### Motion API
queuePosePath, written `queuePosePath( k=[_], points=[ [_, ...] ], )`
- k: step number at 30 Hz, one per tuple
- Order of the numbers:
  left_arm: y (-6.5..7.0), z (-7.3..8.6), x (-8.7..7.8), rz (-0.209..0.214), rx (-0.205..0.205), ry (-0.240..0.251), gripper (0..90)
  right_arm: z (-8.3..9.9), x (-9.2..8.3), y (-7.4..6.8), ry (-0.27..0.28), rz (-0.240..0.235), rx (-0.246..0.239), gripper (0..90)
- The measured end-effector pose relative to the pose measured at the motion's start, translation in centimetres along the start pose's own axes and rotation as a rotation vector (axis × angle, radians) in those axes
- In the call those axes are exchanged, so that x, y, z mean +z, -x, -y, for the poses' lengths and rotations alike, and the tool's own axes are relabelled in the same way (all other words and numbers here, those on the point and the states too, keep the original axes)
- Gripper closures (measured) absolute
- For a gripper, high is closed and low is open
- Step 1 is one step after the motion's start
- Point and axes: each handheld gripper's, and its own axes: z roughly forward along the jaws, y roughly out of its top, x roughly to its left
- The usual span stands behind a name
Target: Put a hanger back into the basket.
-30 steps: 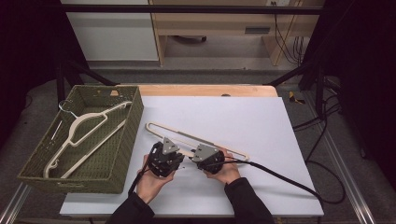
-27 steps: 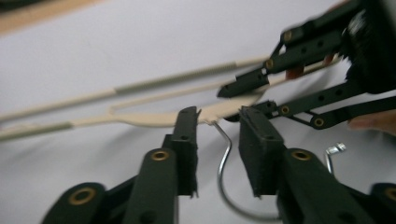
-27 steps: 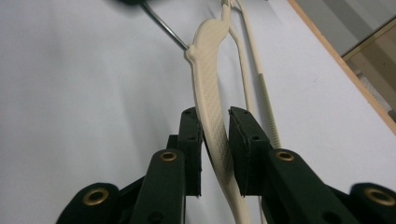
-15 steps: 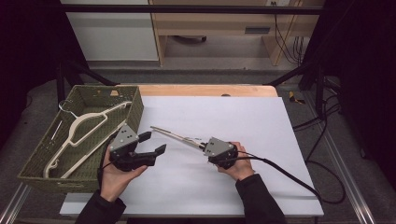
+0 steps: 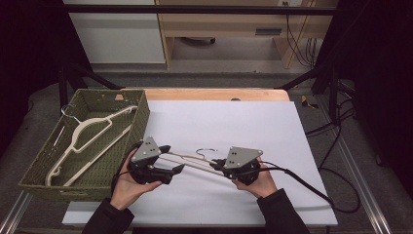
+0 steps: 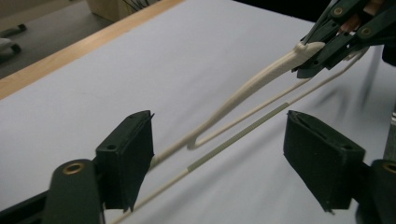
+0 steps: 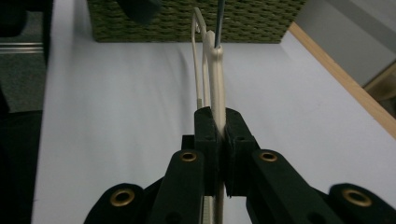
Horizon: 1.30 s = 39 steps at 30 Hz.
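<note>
high view showed the right gripper (image 5: 220, 168) clamped on a cream slim plastic hanger (image 5: 192, 161) above the white desk's (image 5: 243, 122) near edge; the left gripper (image 5: 171, 160), just opening, stood wide around it.

A cream-coloured hanger (image 5: 195, 161) with a silvery metal hook sits at the lower centre of the high view, one stretch of its thin bar a duller grey-green. A second cream hanger (image 5: 87, 139) lies at the left of the frame in an olive-green woven basket (image 5: 139, 122). The left gripper (image 5: 168, 161) and the right gripper (image 5: 219, 168) are both black, with light grey plates on top and brass-coloured rivets on the jaws. The table sheet (image 5: 234, 126) is plain white, edged at the top by a pale wooden strip (image 5: 214, 94). Both sleeves (image 5: 104, 219) are black.
</note>
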Motion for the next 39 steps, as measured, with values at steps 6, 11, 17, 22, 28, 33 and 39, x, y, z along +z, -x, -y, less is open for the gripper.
queuePosePath(
  k=[6, 11, 17, 22, 28, 33, 39],
  points=[
    [1.2, 0.0, 2.2, 0.068, 0.072, -0.079, 45.2, 0.1, -0.1, -1.2, 0.003, -0.067, 0.003, 86.7],
    [2.0, 0.1, 2.9, 0.086, 0.123, -0.114, 64.0, 0.3, 0.2, -1.7, -0.011, -0.102, 0.004, 86.6],
    [2.8, 0.4, 2.7, 0.101, 0.168, -0.142, 72.8, 0.5, 0.2, -1.7, -0.013, -0.091, 0.025, 82.2],
    [3.5, 0.4, 2.6, 0.151, 0.133, -0.133, 80.6, 0.7, 0.0, -1.5, -0.019, -0.038, 0.052, 72.6],
    [4.6, 0.4, 2.2, 0.180, 0.110, -0.109, 86.1, 0.9, -0.1, -1.7, 0.006, 0.013, 0.046, 57.2],
    [4.5, 0.1, 1.4, 0.142, 0.067, -0.074, 86.2, 0.9, -1.2, -1.8, 0.059, 0.013, 0.082, 41.5],
    [3.3, -0.6, -0.7, 0.053, 0.014, -0.022, 86.1, 1.4, -3.3, -1.1, 0.136, 0.084, 0.170, 25.7]
  ],
)
